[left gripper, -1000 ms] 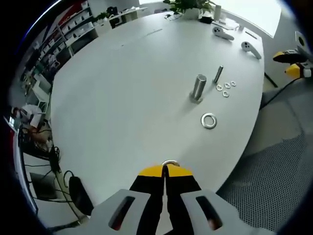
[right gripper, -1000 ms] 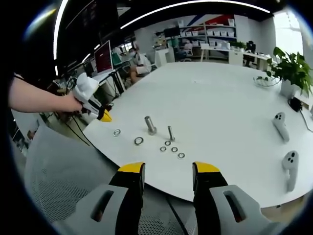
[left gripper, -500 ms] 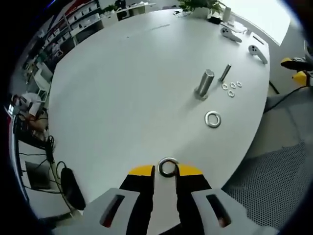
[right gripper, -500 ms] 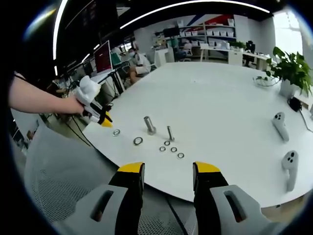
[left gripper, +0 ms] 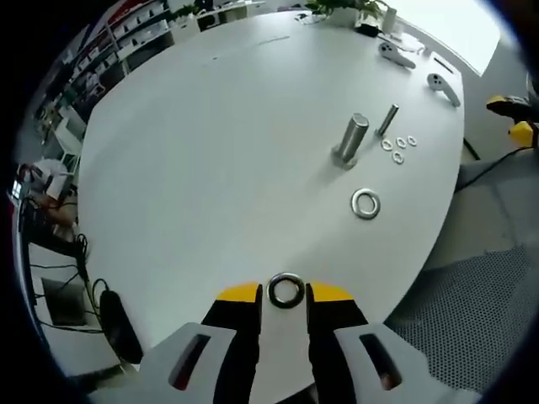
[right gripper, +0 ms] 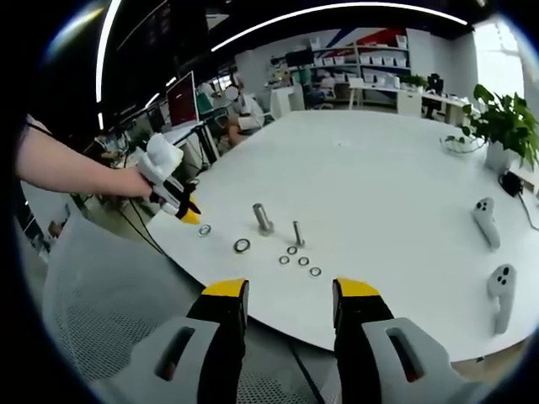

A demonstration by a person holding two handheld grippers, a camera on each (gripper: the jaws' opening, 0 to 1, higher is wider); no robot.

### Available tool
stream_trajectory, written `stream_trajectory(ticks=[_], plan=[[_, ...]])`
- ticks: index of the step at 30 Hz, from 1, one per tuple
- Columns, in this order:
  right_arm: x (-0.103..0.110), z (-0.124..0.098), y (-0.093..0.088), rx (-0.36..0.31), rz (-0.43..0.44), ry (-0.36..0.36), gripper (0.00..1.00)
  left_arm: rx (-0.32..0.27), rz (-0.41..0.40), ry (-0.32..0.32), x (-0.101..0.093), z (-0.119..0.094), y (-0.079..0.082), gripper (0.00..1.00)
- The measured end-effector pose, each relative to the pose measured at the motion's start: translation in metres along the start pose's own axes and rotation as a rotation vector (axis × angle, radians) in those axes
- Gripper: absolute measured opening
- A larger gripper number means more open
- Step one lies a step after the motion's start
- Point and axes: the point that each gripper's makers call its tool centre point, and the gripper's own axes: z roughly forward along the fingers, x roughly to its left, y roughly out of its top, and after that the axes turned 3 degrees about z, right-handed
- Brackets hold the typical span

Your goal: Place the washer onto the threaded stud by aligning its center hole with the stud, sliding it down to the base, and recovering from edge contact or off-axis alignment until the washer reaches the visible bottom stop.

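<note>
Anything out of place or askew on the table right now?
Nothing stands out. The washer lies flat between the open left gripper's jaws; the stud stands upright, with another washer flat nearby.

A silver washer is lying flat at the lower centre of the left gripper view. The thick steel threaded stud is standing upright toward the upper right, another larger washer lying just below it.

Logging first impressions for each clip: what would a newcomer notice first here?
The washer lying on the white table between the open yellow tips of the left hand-held gripper. Beyond it stand a thick stud and a thinner bolt, with another large washer and small ones nearby.
</note>
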Motion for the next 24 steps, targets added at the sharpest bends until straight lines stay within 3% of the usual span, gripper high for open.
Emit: stream_trajectory(ticks=[10, 24], plan=[[-0.001, 0.001, -0.004, 0.021, 0.003, -0.004, 0.42, 0.024, 0.004, -0.016, -0.006, 0.007, -0.003, 0.25], [-0.004, 0.0, -0.003, 0.014, 0.015, -0.012, 0.42, 0.13, 0.062, -0.014, -0.009, 0.029, -0.019, 0.29]])
